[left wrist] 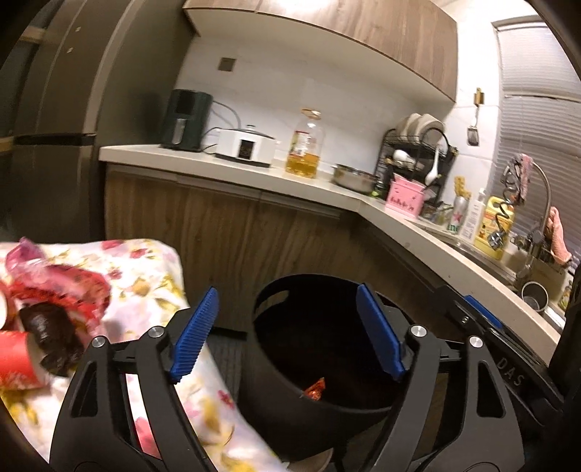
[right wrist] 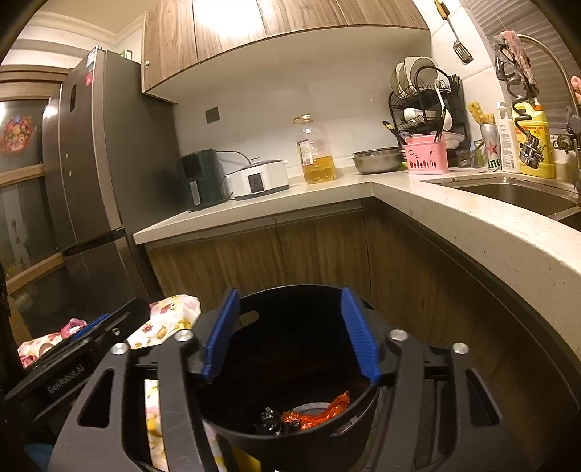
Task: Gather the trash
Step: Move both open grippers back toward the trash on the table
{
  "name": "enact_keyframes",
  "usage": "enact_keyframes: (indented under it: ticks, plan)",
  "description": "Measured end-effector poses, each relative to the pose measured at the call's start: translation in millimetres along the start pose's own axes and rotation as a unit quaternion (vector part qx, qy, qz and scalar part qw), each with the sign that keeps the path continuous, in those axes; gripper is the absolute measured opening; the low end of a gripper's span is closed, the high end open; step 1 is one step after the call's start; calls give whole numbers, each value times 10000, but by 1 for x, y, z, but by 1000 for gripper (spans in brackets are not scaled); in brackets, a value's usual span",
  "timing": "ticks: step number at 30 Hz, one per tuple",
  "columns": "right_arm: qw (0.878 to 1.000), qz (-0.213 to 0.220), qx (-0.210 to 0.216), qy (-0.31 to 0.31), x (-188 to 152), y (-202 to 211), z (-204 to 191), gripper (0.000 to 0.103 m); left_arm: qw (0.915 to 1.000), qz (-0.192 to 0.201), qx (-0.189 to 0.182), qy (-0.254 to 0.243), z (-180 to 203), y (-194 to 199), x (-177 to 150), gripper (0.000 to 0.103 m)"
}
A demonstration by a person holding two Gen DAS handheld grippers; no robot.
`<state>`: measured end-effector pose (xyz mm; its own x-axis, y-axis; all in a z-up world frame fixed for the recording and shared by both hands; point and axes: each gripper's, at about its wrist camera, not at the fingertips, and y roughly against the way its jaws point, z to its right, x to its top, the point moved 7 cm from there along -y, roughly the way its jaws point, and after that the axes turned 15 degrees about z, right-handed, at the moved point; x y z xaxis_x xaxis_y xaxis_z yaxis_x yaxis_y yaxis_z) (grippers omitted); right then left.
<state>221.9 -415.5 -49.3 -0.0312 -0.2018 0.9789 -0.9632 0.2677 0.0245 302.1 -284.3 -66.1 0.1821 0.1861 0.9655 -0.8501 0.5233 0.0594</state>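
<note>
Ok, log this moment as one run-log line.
left gripper: open, empty | right gripper: open, empty, over black bin | bin: orange wrapper inside | floral cloth: trash left

"DAS" on right claw (left wrist: pixel 483 319); "GenRobot.AI" on left claw (right wrist: pixel 94 326).

A pale L-shaped worktop (right wrist: pixel 417 196) on wood-fronted cabinets (right wrist: pixel 276 250), wooden wall cupboards (right wrist: pixel 276 18) above, a grey fridge (right wrist: pixel 94 163) at left, warm light
</note>
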Motion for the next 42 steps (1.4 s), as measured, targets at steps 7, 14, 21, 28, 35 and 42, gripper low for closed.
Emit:
enact_keyframes:
  ticks: [7, 14, 21, 28, 35, 42]
  plan:
    - [9998, 14, 168, 81, -4, 18, -20, 79, 9990, 72, 409, -178, -21, 38, 3, 83]
    - [9991, -11, 408, 72, -9, 37, -46, 86, 9955, 214, 901, -192, -57, 86, 10, 83]
    - [9974, 3, 708, 152, -14, 56, -82, 87, 9885, 227, 1468, -269, -99, 129, 11, 83]
    - [9945, -86, 1036, 146, -28, 73, -125, 87, 9780, 288, 2052, -234, -147, 177, 12, 83]
    - [9894, -169, 1421, 256, -47, 89, -178, 87, 9627, 386, 2675, -139, -208, 227, 13, 83]
    - [9826, -294, 1802, 327, -66, 98, -226, 87, 9462, 437, 3204, -82, -265, 263, 17, 82]
